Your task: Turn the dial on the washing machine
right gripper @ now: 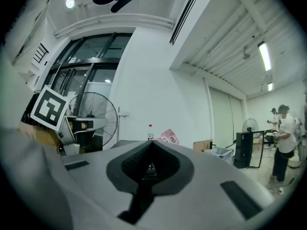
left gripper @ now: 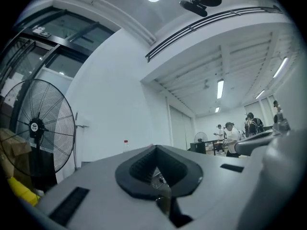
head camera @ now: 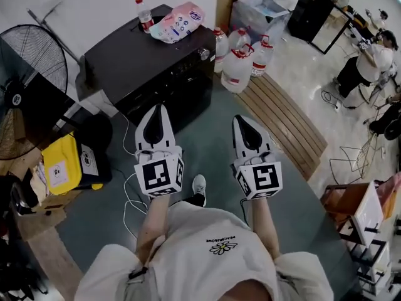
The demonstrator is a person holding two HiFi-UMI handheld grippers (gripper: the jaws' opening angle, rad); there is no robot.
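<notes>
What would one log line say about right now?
left gripper: shut, empty | right gripper: shut, empty | washing machine: ahead, not touched yet

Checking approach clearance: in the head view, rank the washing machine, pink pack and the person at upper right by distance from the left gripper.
1. washing machine, straight ahead of the left gripper.
2. pink pack, on the machine's top, far edge.
3. person, far right across the floor.
</notes>
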